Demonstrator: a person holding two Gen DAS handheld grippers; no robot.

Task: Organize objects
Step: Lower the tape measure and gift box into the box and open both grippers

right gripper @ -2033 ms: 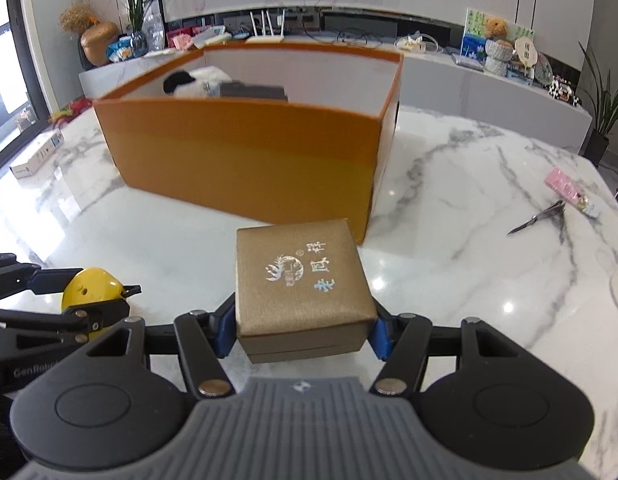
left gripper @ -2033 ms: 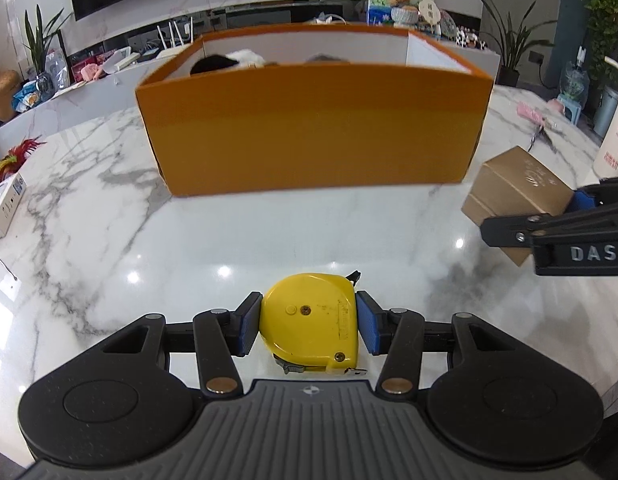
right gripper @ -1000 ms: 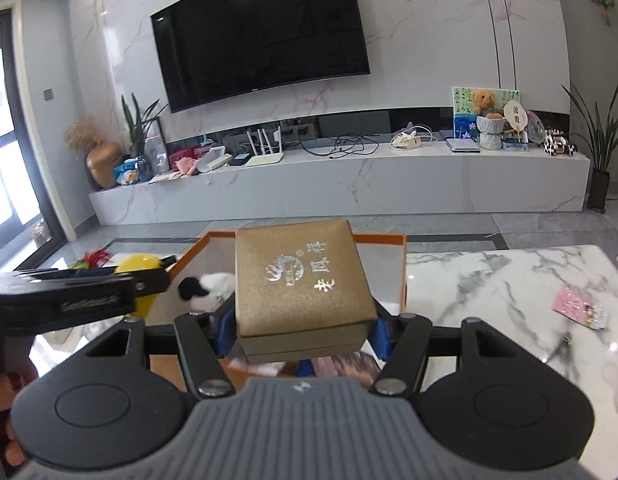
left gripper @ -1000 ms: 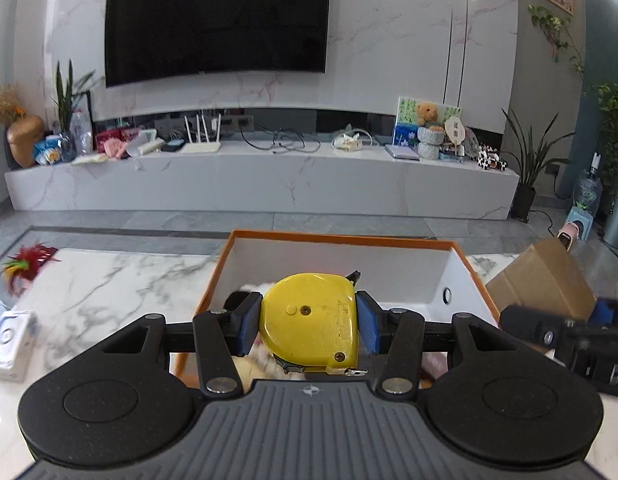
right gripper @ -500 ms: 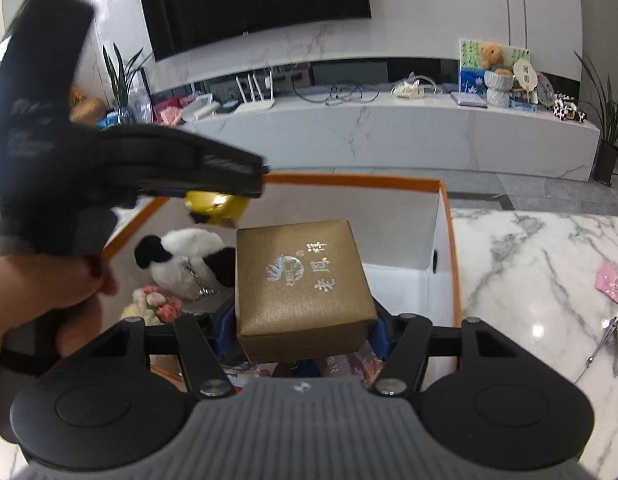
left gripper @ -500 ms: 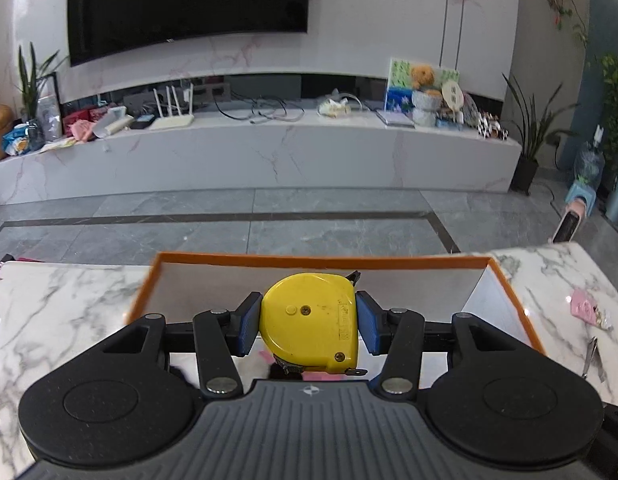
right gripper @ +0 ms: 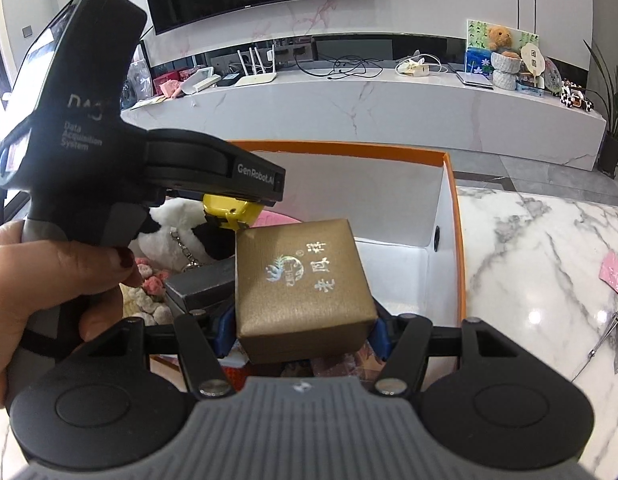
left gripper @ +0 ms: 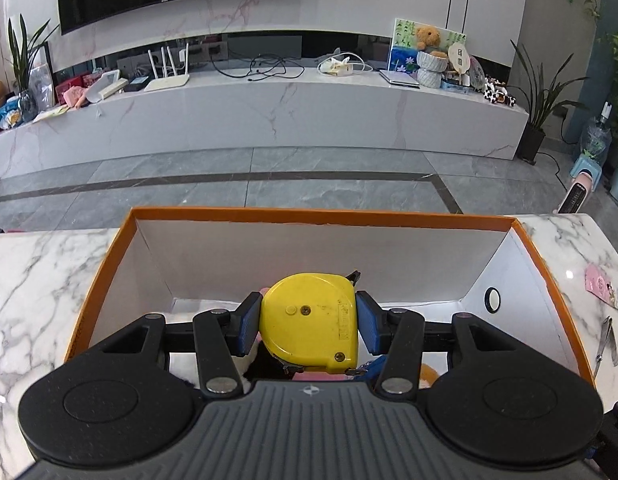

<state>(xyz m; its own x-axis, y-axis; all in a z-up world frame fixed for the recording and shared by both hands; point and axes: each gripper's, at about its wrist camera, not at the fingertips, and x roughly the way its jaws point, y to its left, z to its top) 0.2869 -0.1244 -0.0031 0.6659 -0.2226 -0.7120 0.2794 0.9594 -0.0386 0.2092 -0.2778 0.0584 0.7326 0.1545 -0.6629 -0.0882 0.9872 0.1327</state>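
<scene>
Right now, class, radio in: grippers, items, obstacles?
Left gripper shut on yellow tape measure. Right gripper shut on gold gift box. Both over orange storage box; panda plush underneath.

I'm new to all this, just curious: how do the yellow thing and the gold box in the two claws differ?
The tape measure is yellow, rounded plastic; the gift box is gold, square-cornered, with printed characters. The box looks bulkier. Both are clamped between blue pads, held over the open orange box.

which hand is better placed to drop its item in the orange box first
Right, probably: its gold box hangs above clear white floor of the orange box. The left's tape measure hangs over the panda toy.
</scene>
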